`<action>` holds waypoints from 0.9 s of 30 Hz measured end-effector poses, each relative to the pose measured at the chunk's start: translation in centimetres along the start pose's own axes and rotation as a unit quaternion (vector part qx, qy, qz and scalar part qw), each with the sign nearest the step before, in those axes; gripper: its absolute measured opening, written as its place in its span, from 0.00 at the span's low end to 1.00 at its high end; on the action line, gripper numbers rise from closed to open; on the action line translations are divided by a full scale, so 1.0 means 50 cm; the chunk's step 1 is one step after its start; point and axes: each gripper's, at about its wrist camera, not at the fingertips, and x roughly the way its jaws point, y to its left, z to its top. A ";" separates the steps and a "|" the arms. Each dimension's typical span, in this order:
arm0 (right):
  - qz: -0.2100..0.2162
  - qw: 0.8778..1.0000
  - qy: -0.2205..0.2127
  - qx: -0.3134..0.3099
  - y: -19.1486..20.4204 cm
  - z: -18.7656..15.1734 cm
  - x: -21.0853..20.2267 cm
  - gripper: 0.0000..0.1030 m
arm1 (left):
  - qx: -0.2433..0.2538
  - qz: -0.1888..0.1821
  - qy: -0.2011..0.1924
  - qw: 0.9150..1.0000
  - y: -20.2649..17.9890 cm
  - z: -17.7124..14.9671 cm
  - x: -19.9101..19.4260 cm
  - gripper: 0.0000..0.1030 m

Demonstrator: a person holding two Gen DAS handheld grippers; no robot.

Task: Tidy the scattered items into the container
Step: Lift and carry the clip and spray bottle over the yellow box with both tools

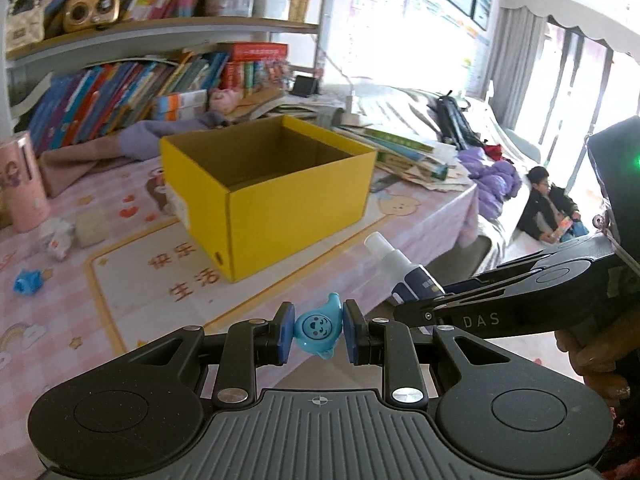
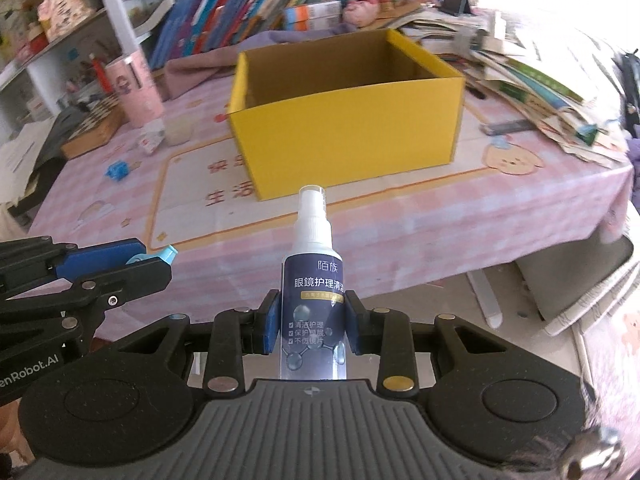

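1. Yellow cardboard box [image 2: 344, 120]: standing open-topped on the pink patterned tablecloth [image 2: 400, 224], brown inside, contents hidden from both views
2. Left gripper [image 1: 318, 332]: pinching a small blue toy with a smiley face [image 1: 318, 330] between its blue pads [image 1: 285, 334], held in the air near the table's front edge, well short of the box [image 1: 272, 184]
3. Right gripper [image 2: 312, 326]: clamped on a spray bottle [image 2: 314, 292], blue pads [image 2: 271, 326] pressing both sides of the dark label, white nozzle pointing toward the box
4. Seen from the left wrist: right gripper [image 1: 416, 312] just beside and to the right, bottle [image 1: 404, 270] tilted, white cap up
5. Seen from the right wrist: left gripper [image 2: 132, 262] low at the left, tip of the blue toy [image 2: 168, 254] peeking past its finger
6. Lying loose on the cloth left of the box: a small blue item [image 2: 117, 171], a white crumpled piece [image 2: 152, 138] and a pale block [image 2: 180, 130]
7. Standing further left: a pink cylindrical cup [image 2: 138, 88]
8. Behind the box: shelves of leaning books [image 2: 248, 12]; to its right, a messy stack of books and papers [image 2: 540, 92]
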 end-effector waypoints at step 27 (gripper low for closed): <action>-0.007 1.000 -0.020 0.006 -0.050 0.076 0.020 0.29 | 0.030 -0.013 -0.020 0.999 0.001 0.078 0.062 0.24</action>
